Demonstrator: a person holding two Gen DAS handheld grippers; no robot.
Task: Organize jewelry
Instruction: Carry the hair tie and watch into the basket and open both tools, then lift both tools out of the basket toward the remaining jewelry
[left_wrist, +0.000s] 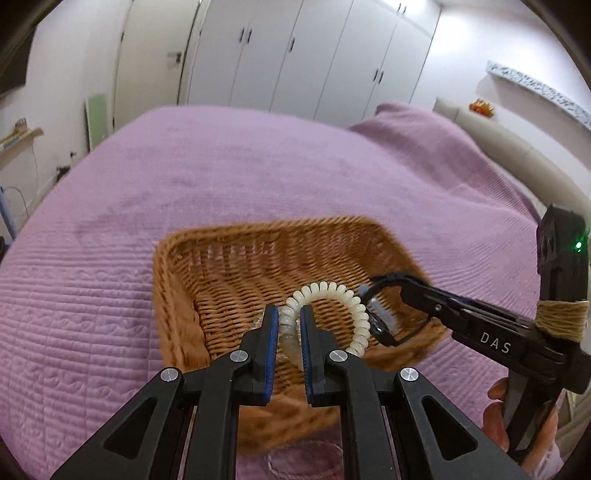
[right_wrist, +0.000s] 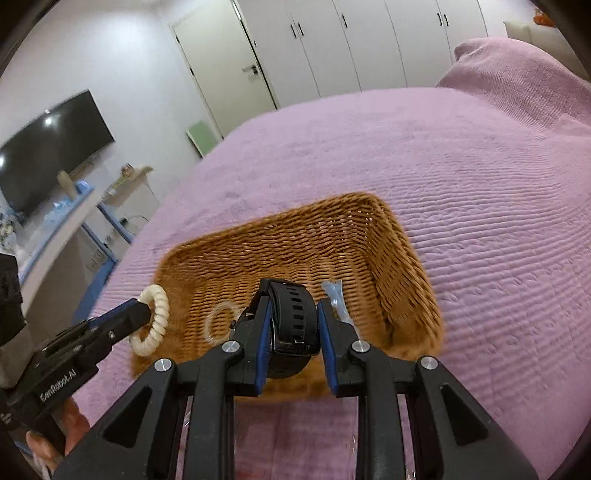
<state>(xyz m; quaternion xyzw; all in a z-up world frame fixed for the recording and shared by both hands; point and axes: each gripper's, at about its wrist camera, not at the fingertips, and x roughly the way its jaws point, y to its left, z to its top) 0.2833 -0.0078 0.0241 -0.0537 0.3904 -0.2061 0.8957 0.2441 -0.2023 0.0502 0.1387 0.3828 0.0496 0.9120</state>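
Note:
A brown wicker basket (left_wrist: 207, 266) (right_wrist: 399, 258) lies on the purple bedspread. My left gripper (left_wrist: 289, 314) is shut on a cream beaded bracelet (left_wrist: 343, 295) and holds it over the basket's near side; it also shows in the right wrist view (right_wrist: 147, 317) with the bracelet (right_wrist: 157, 325) at the basket's left rim. My right gripper (right_wrist: 293, 306) is shut on a black watch (right_wrist: 293, 317) above the basket; in the left wrist view the right gripper (left_wrist: 373, 314) holds the watch (left_wrist: 388, 306) over the basket's right side. A clear ring-shaped item (right_wrist: 221, 323) lies inside the basket.
The purple bedspread (left_wrist: 258, 166) (right_wrist: 480, 166) spreads around the basket, with a pillow (left_wrist: 424, 129) at the head. A small blue-clear item (right_wrist: 334, 295) lies in the basket by my right finger. White wardrobes (left_wrist: 295, 51), a TV (right_wrist: 51, 144) and a side desk stand beyond the bed.

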